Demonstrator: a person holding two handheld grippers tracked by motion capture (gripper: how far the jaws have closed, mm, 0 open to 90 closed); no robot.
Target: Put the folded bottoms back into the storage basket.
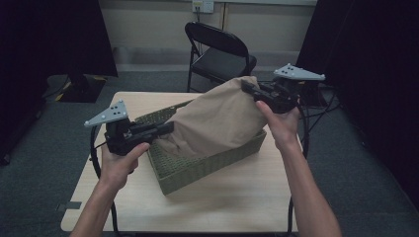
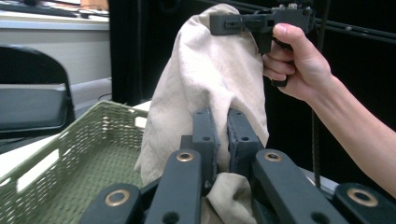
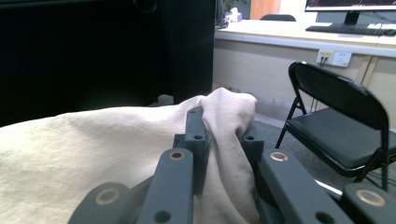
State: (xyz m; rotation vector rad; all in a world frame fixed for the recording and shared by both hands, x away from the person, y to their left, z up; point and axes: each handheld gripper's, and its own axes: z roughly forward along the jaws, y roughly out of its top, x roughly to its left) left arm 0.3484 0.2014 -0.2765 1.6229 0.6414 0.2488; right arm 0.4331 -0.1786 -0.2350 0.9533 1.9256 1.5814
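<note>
The left tongs (image 1: 165, 129) are clamped nearly shut on a low fold of the beige cloth (image 1: 217, 121), and the left gripper view shows the fabric bunched between the two dark pads. The right tongs (image 1: 247, 88) are pinched on the cloth's top corner, raised well above the left pair, with a ridge of fabric squeezed between the jaws in the right gripper view. The cloth hangs stretched between the two pairs, its lower belly sagging into the green woven basket (image 1: 197, 170) that sits just below and between them on the tabletop (image 1: 237, 207).

The main risk, as I judge it, is a slip: each pair grips only a small pinch of soft fabric, and a sharp tug apart could pull one corner free, dropping the cloth back into a heap. The sagging part near the left tongs lies close against the basket's rim, so lifting sideways could snag the weave and drag or tip the basket toward the tabletop edge. If the two hands rise unevenly, the slack could swing and bunch, spoiling any clean spread or fold
</note>
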